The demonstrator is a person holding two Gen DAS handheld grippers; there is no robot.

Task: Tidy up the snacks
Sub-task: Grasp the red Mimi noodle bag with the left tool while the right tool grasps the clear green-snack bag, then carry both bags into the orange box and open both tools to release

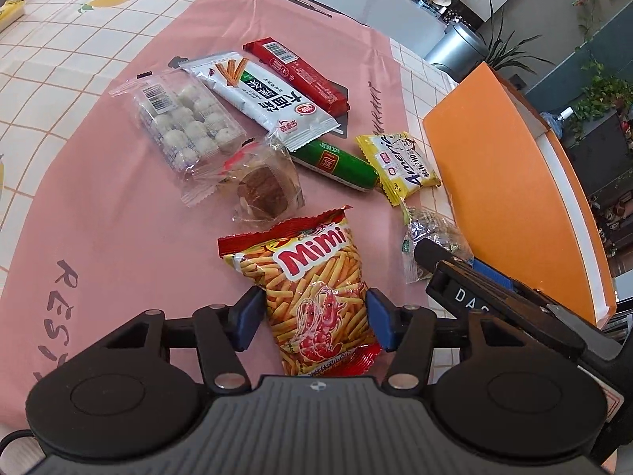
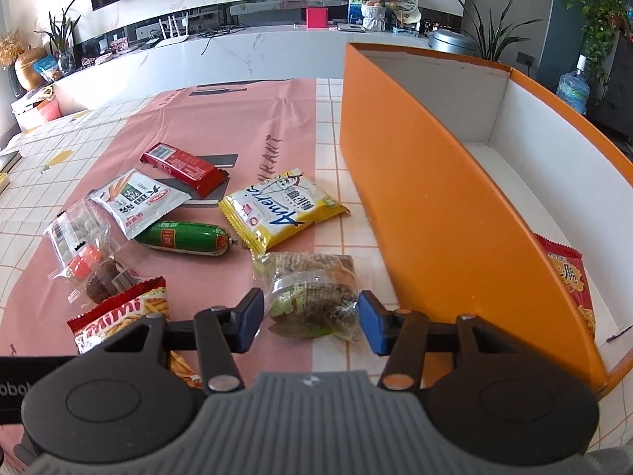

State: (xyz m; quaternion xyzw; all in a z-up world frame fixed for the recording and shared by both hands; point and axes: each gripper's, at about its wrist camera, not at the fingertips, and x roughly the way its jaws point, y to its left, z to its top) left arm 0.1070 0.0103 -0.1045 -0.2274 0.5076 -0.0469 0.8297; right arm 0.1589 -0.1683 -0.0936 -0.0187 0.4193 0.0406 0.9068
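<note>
**Both tools settle over a snack each, pick-up step under way beside the orange box**

The left tool (image 1: 314, 318) straddles the Mimi bag (image 1: 316, 289) on the pink mat (image 1: 99, 206), its blue pads right at the bag's edges; whether they are pressing yet I cannot tell. The right tool (image 2: 310, 322) stands spread around the clear cracker pack (image 2: 312, 297), with gaps showing on both sides. The orange box (image 2: 415, 206) sits just right of it on the bench, one red packet (image 2: 573, 281) already inside. Next, judging by this: close firmly on each pack, lift clear, carry over the box wall.
</note>
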